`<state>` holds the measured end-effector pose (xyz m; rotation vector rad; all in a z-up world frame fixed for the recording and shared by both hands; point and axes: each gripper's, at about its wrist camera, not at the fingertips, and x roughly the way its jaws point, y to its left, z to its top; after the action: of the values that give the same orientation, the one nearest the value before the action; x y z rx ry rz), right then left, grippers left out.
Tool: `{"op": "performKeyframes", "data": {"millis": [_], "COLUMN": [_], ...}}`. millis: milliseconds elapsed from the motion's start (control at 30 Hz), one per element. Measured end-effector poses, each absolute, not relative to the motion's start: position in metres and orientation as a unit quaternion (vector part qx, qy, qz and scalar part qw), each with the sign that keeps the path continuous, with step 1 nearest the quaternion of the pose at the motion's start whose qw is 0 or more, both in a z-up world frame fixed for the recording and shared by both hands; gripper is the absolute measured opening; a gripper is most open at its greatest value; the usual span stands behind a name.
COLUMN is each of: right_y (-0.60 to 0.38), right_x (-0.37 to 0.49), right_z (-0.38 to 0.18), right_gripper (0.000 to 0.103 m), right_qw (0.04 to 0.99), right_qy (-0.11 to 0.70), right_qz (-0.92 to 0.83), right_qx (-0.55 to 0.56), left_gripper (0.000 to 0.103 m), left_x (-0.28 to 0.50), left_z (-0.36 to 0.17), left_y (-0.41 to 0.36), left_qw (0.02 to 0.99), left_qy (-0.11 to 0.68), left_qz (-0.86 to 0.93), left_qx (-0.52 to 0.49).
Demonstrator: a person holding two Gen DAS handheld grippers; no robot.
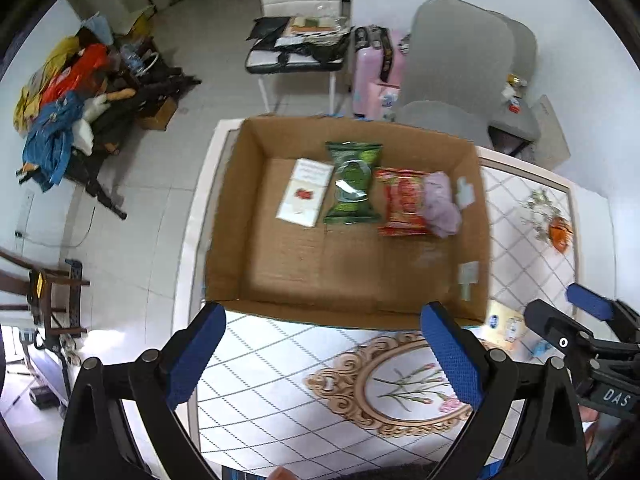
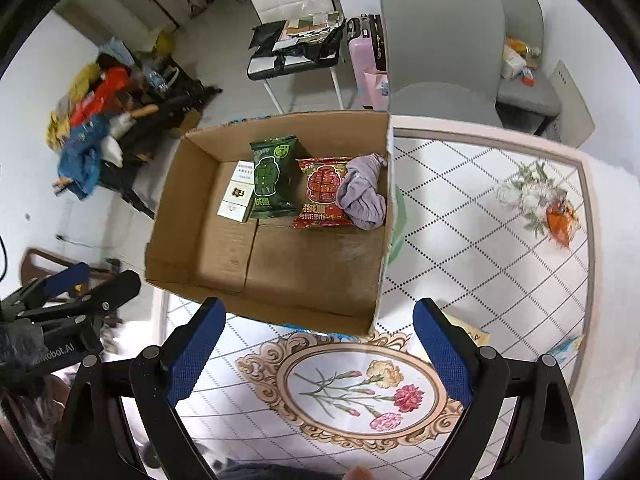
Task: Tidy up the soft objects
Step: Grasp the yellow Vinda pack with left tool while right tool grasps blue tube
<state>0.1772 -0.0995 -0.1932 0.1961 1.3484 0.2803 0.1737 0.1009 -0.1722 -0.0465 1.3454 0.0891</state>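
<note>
An open cardboard box (image 1: 240, 208) (image 2: 192, 216) stands on the patterned table. At its far end lie a white pack (image 1: 305, 192) (image 2: 237, 197), a green soft pack (image 1: 352, 184) (image 2: 273, 178), a red soft pack (image 1: 402, 202) (image 2: 323, 192) and a crumpled lilac cloth (image 1: 442, 204) (image 2: 363, 192) resting on the red pack. My left gripper (image 1: 324, 354) is open and empty, just short of the box's near wall. My right gripper (image 2: 320, 350) is open and empty, also at the near wall. Each gripper shows in the other's view, the right (image 1: 588, 320) and the left (image 2: 68, 292).
An orange packet (image 1: 559, 232) (image 2: 562, 220) lies on the table at the far right. A flat yellowish pack (image 1: 506, 322) (image 2: 472, 330) lies near the box's right front corner. Grey chairs (image 2: 444, 52), a pink suitcase (image 2: 366, 56) and a clothes pile (image 2: 88, 128) stand beyond the table.
</note>
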Motion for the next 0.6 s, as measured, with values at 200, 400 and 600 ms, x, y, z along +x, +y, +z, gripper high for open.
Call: {"op": "performKeyframes", "data": {"millis": [200, 400, 600], "right_y": [-0.210, -0.341, -0.425], "right_x": [0.156, 0.113, 0.082], "right_z": [-0.203, -0.245, -0.316], "right_gripper": [0.097, 0.097, 0.097], "right_qw": [0.762, 0.729, 0.676], "right_qy": [0.623, 0.649, 0.677], "right_qz": [0.060, -0.052, -0.122], "right_qx": [0.165, 0.213, 0.264], "left_gripper": [0.100, 0.100, 0.100], "left_x": [0.172, 0.165, 0.173], "left_z": [-0.175, -0.251, -0.328], "left_y": [0.008, -0.093, -0.136], "left_qw": [0.778, 0.714, 0.623], "left_qy": [0.628, 0.694, 0.772], "left_qz": [-0.019, -0.083, -0.078], "left_qx": [0.002, 0.037, -0.096]}}
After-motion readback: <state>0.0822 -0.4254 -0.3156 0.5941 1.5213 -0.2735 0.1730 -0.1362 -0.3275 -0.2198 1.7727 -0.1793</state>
